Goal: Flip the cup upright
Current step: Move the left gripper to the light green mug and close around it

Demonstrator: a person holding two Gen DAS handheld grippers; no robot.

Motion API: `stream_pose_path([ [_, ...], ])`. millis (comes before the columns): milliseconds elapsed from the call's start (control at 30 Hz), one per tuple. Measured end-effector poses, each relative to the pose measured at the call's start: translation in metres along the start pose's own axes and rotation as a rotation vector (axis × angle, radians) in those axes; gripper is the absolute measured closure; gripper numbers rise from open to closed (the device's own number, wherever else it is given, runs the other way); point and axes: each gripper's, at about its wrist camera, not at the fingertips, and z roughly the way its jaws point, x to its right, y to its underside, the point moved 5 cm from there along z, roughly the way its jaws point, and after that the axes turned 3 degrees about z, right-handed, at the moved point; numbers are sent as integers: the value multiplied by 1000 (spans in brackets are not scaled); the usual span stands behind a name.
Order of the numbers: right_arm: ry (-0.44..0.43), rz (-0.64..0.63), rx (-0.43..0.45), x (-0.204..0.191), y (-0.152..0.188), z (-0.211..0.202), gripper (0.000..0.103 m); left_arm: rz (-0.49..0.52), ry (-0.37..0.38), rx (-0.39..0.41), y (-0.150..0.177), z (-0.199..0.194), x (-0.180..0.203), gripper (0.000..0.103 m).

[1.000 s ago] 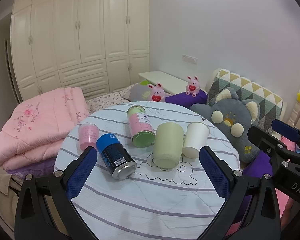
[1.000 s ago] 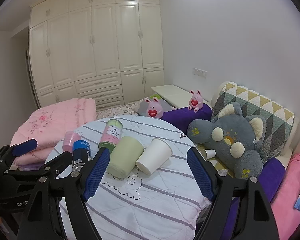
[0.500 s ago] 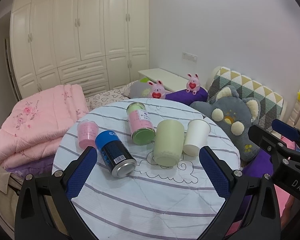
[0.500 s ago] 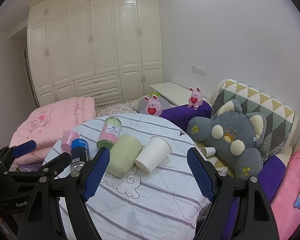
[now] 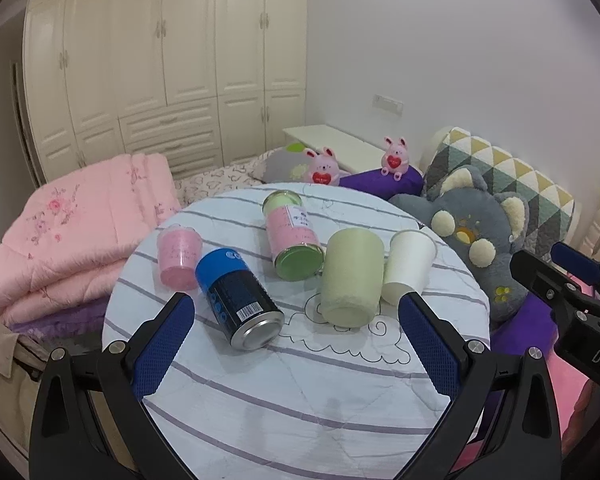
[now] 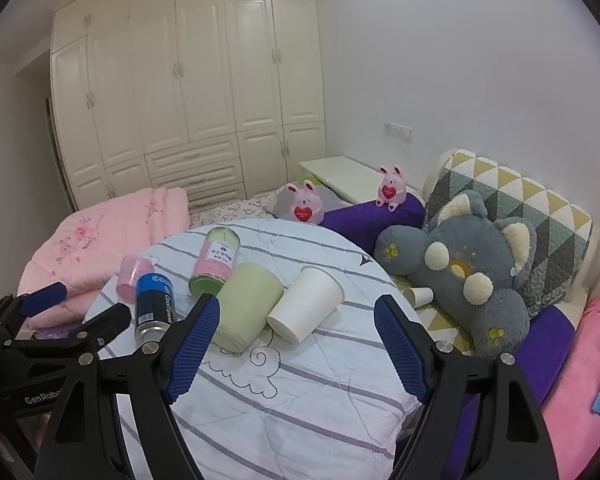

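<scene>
A white paper cup [image 5: 408,266] [image 6: 306,307] lies on its side on the round striped table [image 5: 300,392] [image 6: 300,400], next to a pale green cup [image 5: 352,282] [image 6: 246,306], also on its side. A small pink cup [image 5: 179,257] [image 6: 132,276] lies at the left. My left gripper [image 5: 294,322] is open and empty, above the near table, short of the cups. My right gripper [image 6: 296,320] is open and empty, framing the white cup from the near side without touching.
A blue can [image 5: 238,298] [image 6: 154,300] and a pink-and-green canister [image 5: 294,236] [image 6: 216,260] lie on the table. A grey plush [image 6: 464,268], pink quilt [image 5: 76,228], purple bedding [image 6: 372,216] and a small paper cup [image 6: 420,295] surround it.
Both grippers have risen and drawn back slightly; the table and cups sit lower in both views. Nothing on the table has moved.
</scene>
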Motion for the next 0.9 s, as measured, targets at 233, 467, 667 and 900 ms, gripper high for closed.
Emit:
stream_pose_path([
  [233, -2, 5, -27, 2, 1, 16, 22, 9, 11, -54, 0, 20, 3, 0],
  [467, 14, 32, -58, 16, 2, 37, 22, 61, 47, -144, 3, 55, 24, 0],
  [667, 29, 51, -102, 28, 8, 60, 22, 121, 78, -238, 8, 93, 45, 0],
  [900, 37, 79, -143, 41, 10, 86, 22, 128, 100, -351, 15, 139, 56, 0],
])
